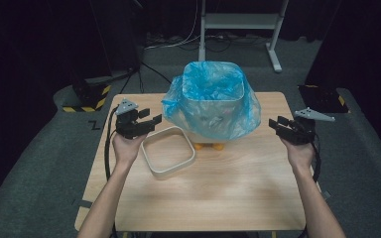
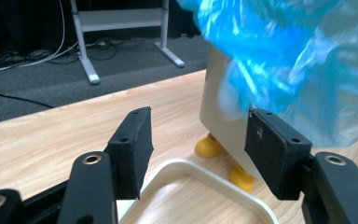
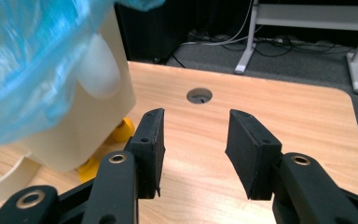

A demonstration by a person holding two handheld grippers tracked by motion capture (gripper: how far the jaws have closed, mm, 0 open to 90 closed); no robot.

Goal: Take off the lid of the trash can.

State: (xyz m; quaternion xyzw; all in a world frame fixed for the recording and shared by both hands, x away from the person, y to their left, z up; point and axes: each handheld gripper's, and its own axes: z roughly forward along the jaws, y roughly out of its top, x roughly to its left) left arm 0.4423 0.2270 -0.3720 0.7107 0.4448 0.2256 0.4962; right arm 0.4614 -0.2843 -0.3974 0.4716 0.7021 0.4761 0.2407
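— Dark grey carpet runs all round the wooden surface [image 1: 218, 198], and a white frame stand [image 1: 240, 22] sits at the back. What stands on the wood?

— A cream bin [image 1: 213, 106] stands near the far middle of the surface, on yellow feet [image 1: 209, 146]. A blue plastic bag [image 1: 206, 96] lines it and drapes over its rim and down its sides. Just in front of it, to the left, a cream square ring [image 1: 167, 151] lies flat on the wood.

— And the left hand-held gripper [image 1: 146, 119]?

— It sits to the left of the bin, beside the far left corner of the ring. Its jaws are parted and nothing is between the pads. In the left gripper view they frame the bin's lower corner, two yellow feet and the ring's edge, but touch none of them.

— The right hand-held gripper [image 1: 278, 123]?

— It is to the right of the bin, clear of the bag, with its jaws pointing towards it. They stand apart about as widely, with bare wood between them in the right gripper view. It holds nothing. A round hole [image 3: 199, 95] in the surface shows beyond its tips.
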